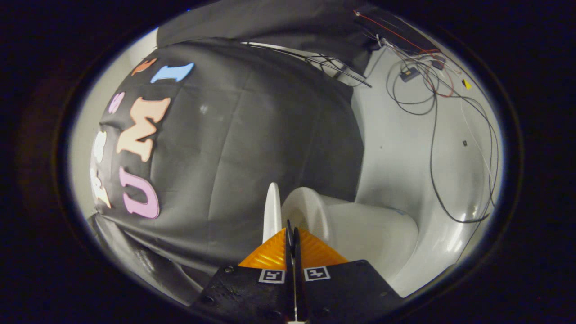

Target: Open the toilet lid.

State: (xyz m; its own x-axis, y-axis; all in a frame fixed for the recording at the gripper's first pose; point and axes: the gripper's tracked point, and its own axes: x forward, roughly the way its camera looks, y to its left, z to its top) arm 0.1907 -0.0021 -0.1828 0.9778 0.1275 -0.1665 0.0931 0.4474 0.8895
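Just ahead of my gripper, whose fingers are pressed together holding nothing, the toilet lid stands raised beside the open toilet bowl.

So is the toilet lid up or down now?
Up: the lid stands edge-on, away from the toilet and its exposed rim, just beyond the closed jaws.
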